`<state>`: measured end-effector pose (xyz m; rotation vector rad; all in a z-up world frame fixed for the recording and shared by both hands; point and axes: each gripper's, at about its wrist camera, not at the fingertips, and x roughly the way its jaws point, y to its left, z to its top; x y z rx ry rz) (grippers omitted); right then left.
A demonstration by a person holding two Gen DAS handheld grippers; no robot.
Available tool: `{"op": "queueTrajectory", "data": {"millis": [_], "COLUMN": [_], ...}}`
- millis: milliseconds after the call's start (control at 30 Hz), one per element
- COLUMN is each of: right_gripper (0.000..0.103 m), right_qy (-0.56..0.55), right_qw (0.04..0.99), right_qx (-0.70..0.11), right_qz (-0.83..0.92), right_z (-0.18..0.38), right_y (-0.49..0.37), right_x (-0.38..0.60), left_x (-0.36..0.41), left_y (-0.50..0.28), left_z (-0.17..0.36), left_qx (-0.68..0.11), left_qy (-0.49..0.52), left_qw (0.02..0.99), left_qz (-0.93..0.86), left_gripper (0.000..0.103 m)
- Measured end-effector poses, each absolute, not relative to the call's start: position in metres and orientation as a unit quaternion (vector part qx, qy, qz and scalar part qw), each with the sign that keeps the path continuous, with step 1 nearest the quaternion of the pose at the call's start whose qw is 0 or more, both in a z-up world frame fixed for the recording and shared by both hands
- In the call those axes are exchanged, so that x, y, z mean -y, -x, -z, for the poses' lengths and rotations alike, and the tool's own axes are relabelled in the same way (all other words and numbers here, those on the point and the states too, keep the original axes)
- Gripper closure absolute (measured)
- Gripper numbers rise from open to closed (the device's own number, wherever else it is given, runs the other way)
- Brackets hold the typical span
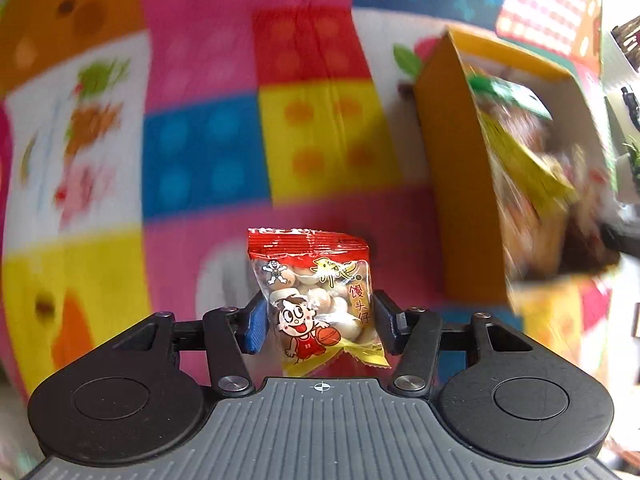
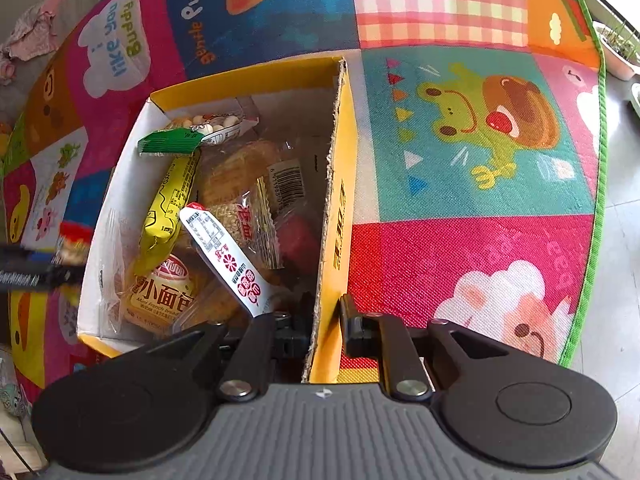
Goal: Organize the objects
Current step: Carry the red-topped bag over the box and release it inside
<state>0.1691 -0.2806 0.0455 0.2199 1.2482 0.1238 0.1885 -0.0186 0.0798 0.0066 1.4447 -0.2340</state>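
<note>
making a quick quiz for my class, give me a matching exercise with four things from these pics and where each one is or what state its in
Things:
1. red snack packet
2. yellow cardboard box
3. green-ended wrapper
4. play mat

Places or states:
A. lies inside the box, near its far end
B. held between the fingers of the left gripper, outside the box
C. spread under everything, printed with cartoon animals
D. its side wall is clamped by the right gripper, with snacks inside it

Pairs: 1-B, 2-D, 3-A, 4-C
</note>
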Motion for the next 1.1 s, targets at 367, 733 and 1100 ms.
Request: {"op": "queueTrajectory", "data": {"millis": [367,733,1100], "right_gripper": [0.089,0.088,0.087], "right_qy": [-0.121,-0.183,-0.229], "right_qw": [0.785,0.777,0.776], "right_qx": [-0.605,-0.601,-0.587], "right_qz": [-0.054,-0.036,-0.029], "right_z": [-0.052,-0.047,-0.043], "right_y": [-0.174,-0.172,-0.163], "right_x": [0.283,0.296,0.306], "left_x": [0.048,0.111,0.146], "left_y": [-0.105,-0.145,-0.175], "left_z": [-0.170,-0.231,-0.202], "left_qx": [-0.712,-0.687,-0.720], "left_qy": [-0.002,-0.089,-0.093], "left_qw": [0.685,0.690,0.658], "left_qz": [0.154,0.211,0.199], "left_gripper": [0.047,0.047,0.047]}}
